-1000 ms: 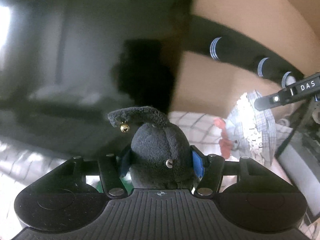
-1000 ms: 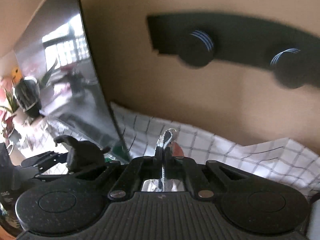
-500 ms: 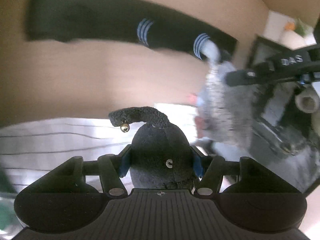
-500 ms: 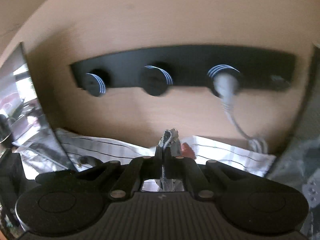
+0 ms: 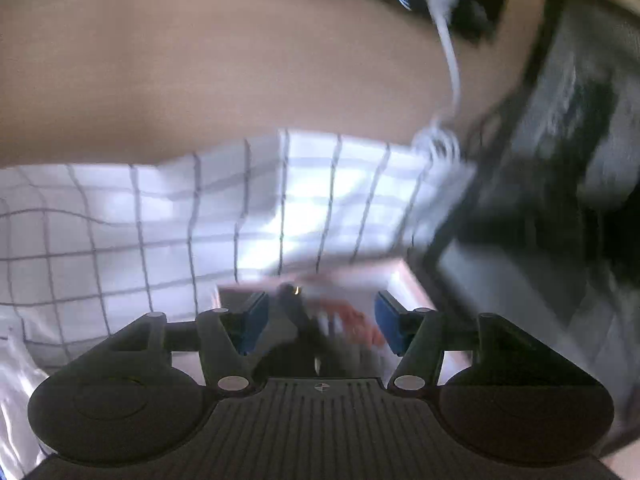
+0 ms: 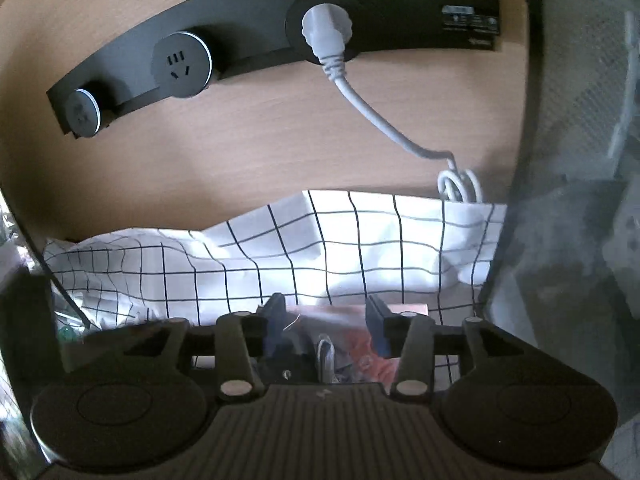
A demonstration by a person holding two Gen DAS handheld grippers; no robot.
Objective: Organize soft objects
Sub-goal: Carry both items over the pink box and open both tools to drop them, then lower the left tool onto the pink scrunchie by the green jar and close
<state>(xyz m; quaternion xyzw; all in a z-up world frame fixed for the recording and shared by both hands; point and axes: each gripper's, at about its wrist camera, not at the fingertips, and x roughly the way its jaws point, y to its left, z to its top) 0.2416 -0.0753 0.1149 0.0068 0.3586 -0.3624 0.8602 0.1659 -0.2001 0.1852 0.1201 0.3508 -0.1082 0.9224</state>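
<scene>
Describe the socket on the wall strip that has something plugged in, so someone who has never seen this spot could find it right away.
Look at the tan wooden wall behind the white checked cloth; a long black power strip runs across it with three round sockets. The one you want is the rightmost socket. Unlike its two neighbours, it holds a white plug whose white cable droops down to the cloth.

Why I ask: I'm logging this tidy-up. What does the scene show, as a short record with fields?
Left gripper: open; blurred dark plush between its pads, no contact visible
Right gripper: open, jaws just been opening; grey-and-red soft toy below them
Behind: checked cloth against a wooden panel
Socket strip: one white plug in
</scene>
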